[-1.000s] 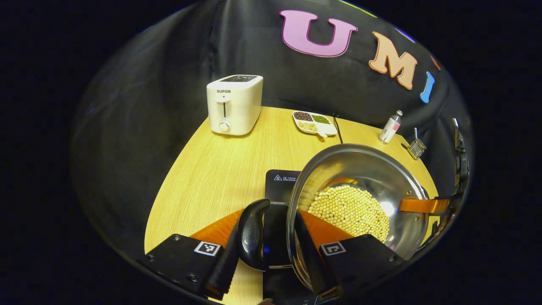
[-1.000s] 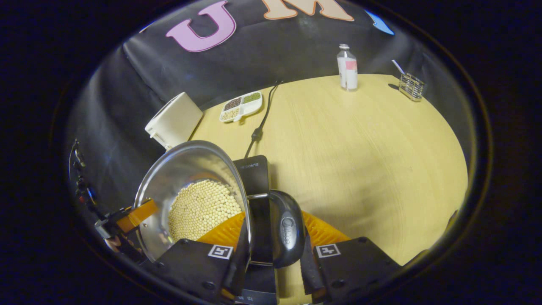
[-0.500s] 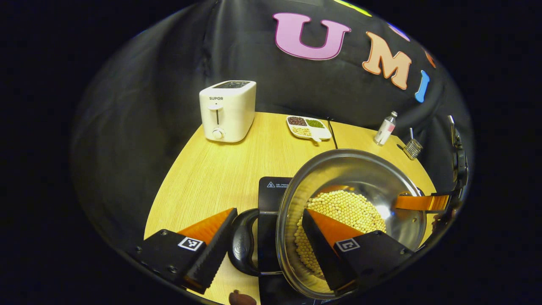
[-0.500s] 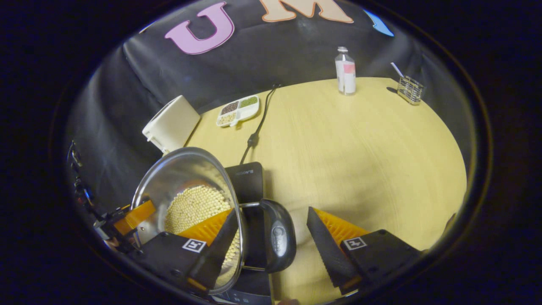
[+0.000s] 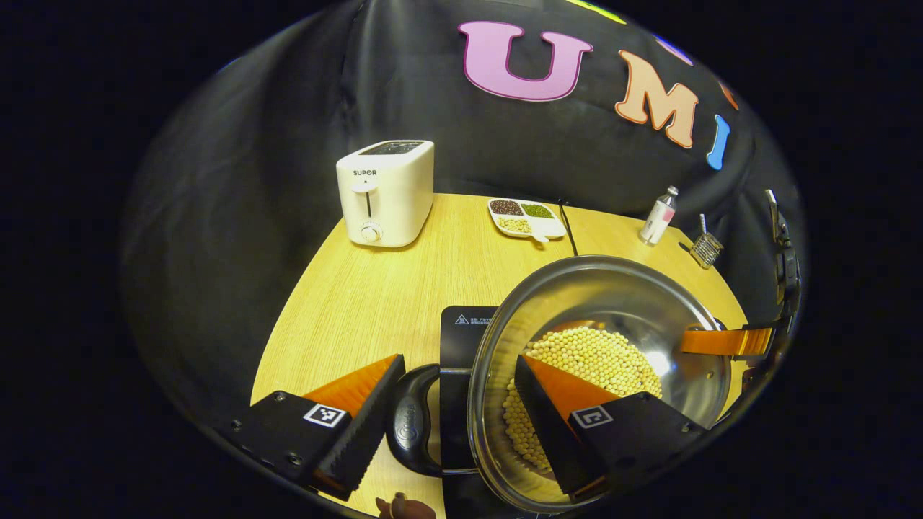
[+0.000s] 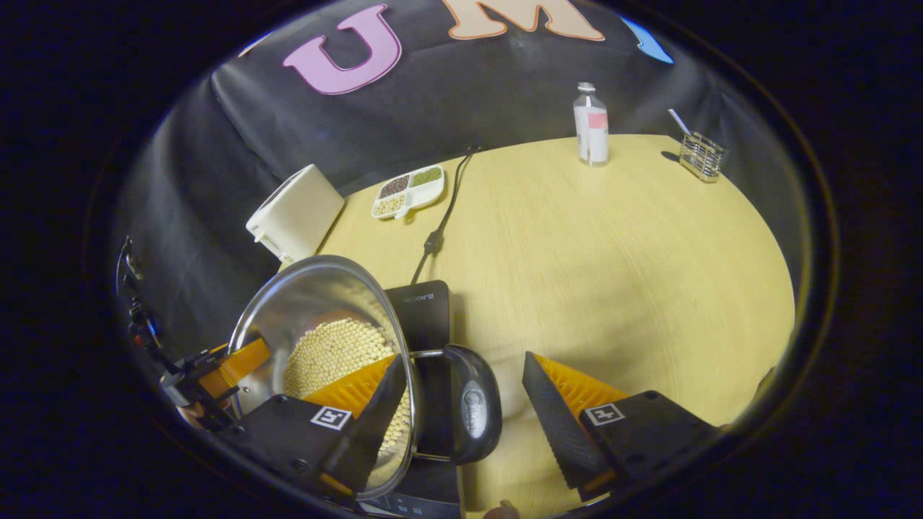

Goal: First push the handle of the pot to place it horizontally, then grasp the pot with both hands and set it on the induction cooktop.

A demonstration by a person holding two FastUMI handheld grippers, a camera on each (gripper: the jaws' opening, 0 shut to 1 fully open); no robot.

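In the left gripper view, my left gripper (image 5: 451,404) stands wide open and grips nothing: one finger sits outside the pot's black side handle (image 5: 411,431), the other reaches over the rim into the steel pot (image 5: 613,288), above the pale beans (image 5: 602,360) in its bottom. The pot rests on the black induction cooktop (image 5: 461,328), on the wooden table (image 5: 375,295). Across the pot I see my right gripper's finger (image 5: 725,341) at the far rim. Farther back stand a white toaster (image 5: 384,192), a divided dish (image 5: 525,217), a small bottle (image 5: 659,215) and a wire holder (image 5: 706,249). Over to the right gripper view: my right gripper (image 6: 461,404) is wide open too, with empty jaws, one finger inside the pot (image 6: 303,303) over the beans (image 6: 332,353), the other out on the table side (image 6: 613,274), the pot's other black handle (image 6: 472,411) lying free between them. The cooktop (image 6: 427,310) shows beside the pot, its cord (image 6: 443,209) running back toward the dish (image 6: 407,191).
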